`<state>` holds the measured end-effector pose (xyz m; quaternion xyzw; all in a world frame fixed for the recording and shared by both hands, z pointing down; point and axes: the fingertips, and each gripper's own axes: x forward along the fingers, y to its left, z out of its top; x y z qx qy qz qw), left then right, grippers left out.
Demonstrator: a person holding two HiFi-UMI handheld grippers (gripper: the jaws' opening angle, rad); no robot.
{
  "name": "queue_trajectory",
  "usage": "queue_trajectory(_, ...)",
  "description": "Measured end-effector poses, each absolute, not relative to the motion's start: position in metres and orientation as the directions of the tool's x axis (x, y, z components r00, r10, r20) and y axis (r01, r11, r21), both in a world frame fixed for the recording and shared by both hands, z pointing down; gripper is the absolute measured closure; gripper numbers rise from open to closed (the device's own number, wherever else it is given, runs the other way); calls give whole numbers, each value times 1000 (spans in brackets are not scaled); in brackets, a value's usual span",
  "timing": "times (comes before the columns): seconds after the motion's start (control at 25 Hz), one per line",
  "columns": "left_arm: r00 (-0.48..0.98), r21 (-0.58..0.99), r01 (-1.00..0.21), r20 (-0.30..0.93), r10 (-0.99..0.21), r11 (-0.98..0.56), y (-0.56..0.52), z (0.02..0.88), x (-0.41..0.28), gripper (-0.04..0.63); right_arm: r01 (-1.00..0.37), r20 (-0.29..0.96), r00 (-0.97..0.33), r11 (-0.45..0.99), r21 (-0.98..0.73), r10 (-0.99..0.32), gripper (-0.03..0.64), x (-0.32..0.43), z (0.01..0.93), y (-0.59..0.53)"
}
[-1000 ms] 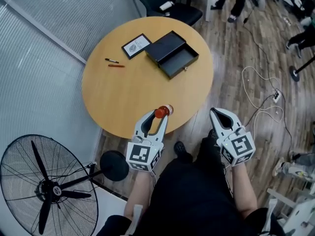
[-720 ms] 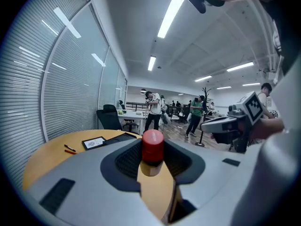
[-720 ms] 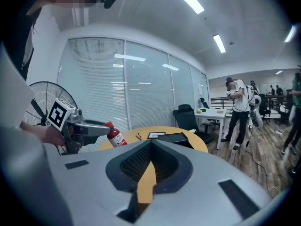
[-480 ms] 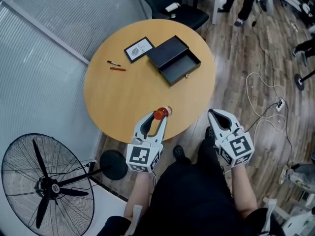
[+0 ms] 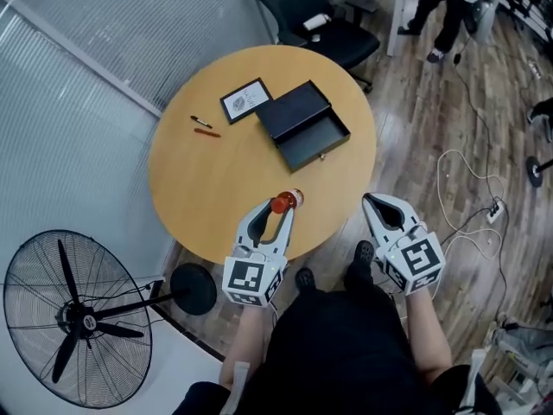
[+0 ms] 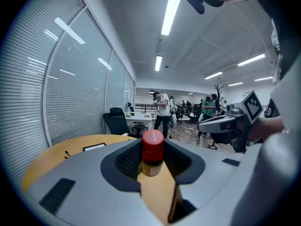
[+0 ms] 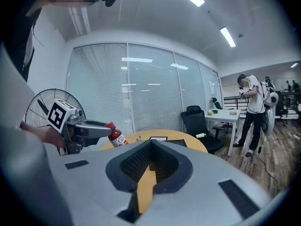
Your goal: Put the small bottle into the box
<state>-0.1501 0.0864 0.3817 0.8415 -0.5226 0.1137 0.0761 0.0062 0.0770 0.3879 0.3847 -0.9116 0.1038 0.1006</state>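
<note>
A small bottle [image 5: 286,201] with a red cap is clamped between the jaws of my left gripper [image 5: 278,206], which is shut on it over the round table's near edge. In the left gripper view the bottle [image 6: 152,152] stands upright between the pads, red cap up. The black box [image 5: 304,124] lies open on the far side of the table [image 5: 216,180], its lid flipped back. My right gripper [image 5: 384,206] hangs off the table's right edge over the floor, shut and empty. From the right gripper view I see the bottle [image 7: 115,135] in the left gripper [image 7: 80,128].
A framed picture [image 5: 244,100] and two pens [image 5: 203,127] lie left of the box. A standing fan [image 5: 73,318] is on the floor at lower left. An office chair [image 5: 311,15] stands beyond the table. Cables [image 5: 471,188] run over the wooden floor; people stand at the far right.
The table and box have slid lower and slightly right in the head view. Both grippers keep their places in the frame, and the left one holds the bottle as before.
</note>
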Motion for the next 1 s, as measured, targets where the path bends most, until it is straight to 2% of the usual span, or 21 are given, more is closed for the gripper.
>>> queue_trajectory(0.56,327,45,-944,288,-900,-328,50,393,-75,465,-609,268,-783,780,-142,-562,607,68,399,25)
queue_trajectory(1.0,303,63,-952,315,-899,-299,51,402,-33,465,-571,281,-808,806,-155,-518,607,103,411,21)
